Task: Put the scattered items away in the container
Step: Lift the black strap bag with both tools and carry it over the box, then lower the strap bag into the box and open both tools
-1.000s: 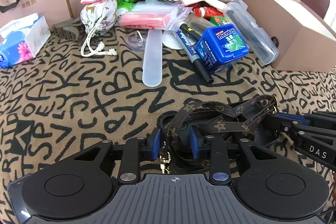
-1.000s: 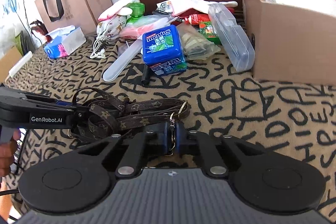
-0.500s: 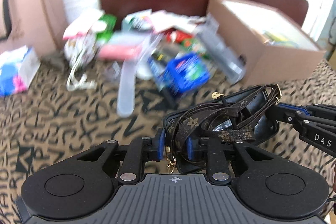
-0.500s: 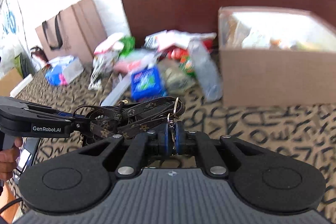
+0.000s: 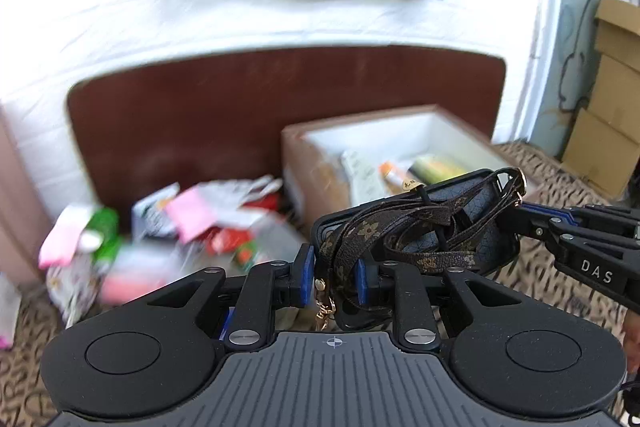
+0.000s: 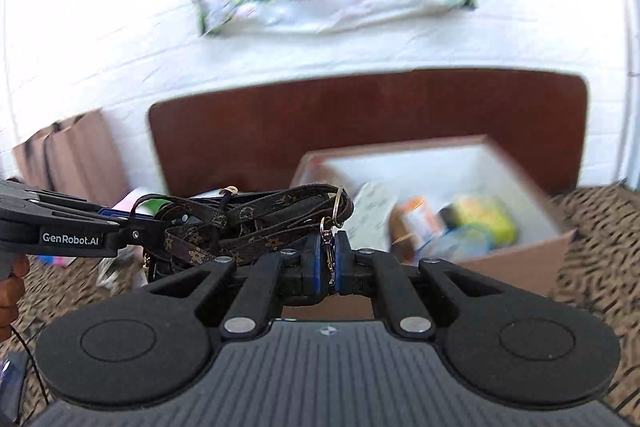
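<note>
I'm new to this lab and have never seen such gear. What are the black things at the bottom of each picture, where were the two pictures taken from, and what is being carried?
There is no robot here. A person holds a two-finger gripper in each hand, and each gripper has a wide-angle camera that looks forward along its fingers. The black shape at the bottom of each picture is that gripper's own body.

One picture comes from the left gripper, the other from the right gripper. Each also shows the other gripper coming in from the side.

Together they carry a dark case wrapped in a brown patterned strap. The left gripper is shut on the strap, the right on its metal clip.

Ahead stands an open cardboard box with items already inside. To its left lies a blurred pile of loose items on a patterned cloth.
</note>
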`<state>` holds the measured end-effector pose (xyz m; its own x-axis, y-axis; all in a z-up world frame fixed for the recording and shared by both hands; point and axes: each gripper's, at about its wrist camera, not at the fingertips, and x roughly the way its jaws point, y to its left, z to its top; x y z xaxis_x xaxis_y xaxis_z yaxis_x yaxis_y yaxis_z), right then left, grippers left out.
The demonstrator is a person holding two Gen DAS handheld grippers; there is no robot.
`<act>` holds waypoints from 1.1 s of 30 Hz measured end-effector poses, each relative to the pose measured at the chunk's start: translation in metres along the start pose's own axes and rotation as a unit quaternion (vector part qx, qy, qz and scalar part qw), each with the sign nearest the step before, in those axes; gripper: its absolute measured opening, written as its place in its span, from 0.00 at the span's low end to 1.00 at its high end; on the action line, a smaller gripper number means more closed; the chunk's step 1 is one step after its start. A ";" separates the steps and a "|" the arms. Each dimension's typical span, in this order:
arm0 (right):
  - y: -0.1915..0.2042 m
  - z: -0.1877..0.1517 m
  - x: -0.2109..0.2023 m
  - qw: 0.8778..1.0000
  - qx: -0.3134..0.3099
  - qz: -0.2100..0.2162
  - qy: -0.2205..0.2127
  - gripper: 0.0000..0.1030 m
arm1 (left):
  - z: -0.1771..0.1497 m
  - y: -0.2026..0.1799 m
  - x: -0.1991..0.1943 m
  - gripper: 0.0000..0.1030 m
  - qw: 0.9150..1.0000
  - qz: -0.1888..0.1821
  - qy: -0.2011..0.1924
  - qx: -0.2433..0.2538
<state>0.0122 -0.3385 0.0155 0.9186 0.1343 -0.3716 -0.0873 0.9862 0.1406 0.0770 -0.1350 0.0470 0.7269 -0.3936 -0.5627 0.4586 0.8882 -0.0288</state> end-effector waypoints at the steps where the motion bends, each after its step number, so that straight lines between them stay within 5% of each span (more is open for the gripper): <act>1: -0.006 0.004 0.002 1.000 0.001 -0.007 -0.005 0.07 | 0.008 -0.005 0.005 0.19 1.000 -0.007 -0.003 0.003; 15: -0.097 0.045 0.047 0.997 0.019 -0.071 -0.010 0.07 | 0.080 -0.055 0.099 0.20 0.998 -0.059 -0.002 0.022; 33: -0.166 0.066 0.174 0.994 0.013 -0.070 0.081 0.07 | 0.117 -0.040 0.251 0.20 0.995 -0.063 0.072 -0.030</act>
<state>0.2123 -0.4847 -0.0118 0.8465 0.0117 -0.5322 0.0492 0.9937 0.1002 0.3009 -0.2966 0.0037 0.5828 -0.4685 -0.6639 0.5069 0.8482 -0.1536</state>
